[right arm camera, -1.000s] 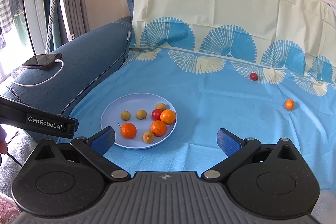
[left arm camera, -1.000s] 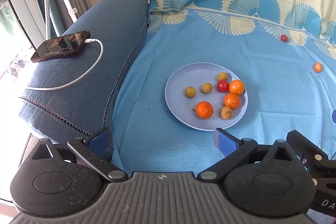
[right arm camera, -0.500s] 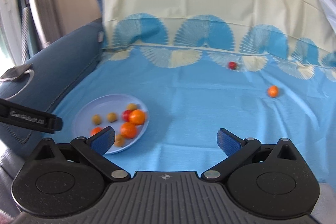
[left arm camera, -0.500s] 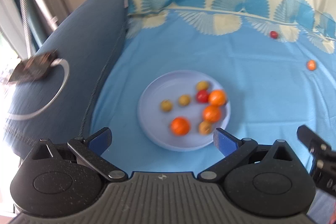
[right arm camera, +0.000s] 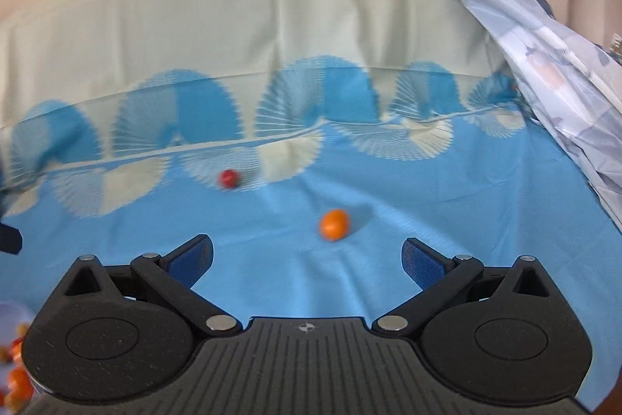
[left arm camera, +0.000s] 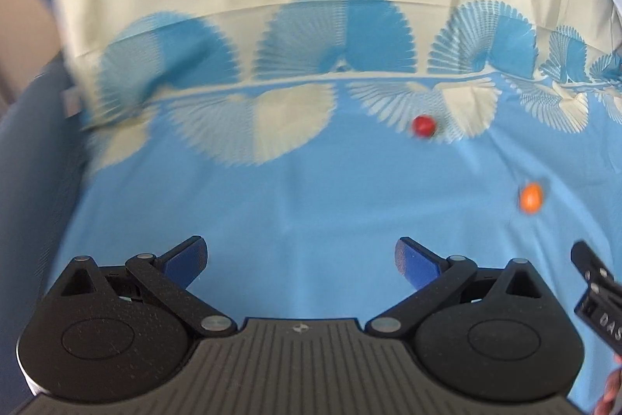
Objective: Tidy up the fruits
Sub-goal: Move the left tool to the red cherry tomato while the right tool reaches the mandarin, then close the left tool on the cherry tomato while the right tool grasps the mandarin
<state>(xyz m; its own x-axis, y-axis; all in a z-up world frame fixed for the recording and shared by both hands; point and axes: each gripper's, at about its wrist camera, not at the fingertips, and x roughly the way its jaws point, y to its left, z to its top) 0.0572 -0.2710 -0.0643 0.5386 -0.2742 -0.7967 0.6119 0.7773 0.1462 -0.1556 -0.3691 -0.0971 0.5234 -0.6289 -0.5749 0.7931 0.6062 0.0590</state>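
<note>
- Our right gripper (right arm camera: 307, 261) hangs over the blue sheet (right arm camera: 427, 205), fingers (right arm camera: 192, 255) spread wide and holding nothing.
- An orange (right arm camera: 333, 224) lies on the sheet just ahead of that gap; a red fruit (right arm camera: 228, 178) sits farther back and to the left, well apart from it.
- Our left gripper (left arm camera: 299, 257) also gapes empty, both fruits ahead and to its right.
- The plate (right arm camera: 9, 316) of gathered fruit shows only at the right view's lower left edge, blurred.
- A pale cloth (right arm camera: 563, 65) drapes at the right.
</note>
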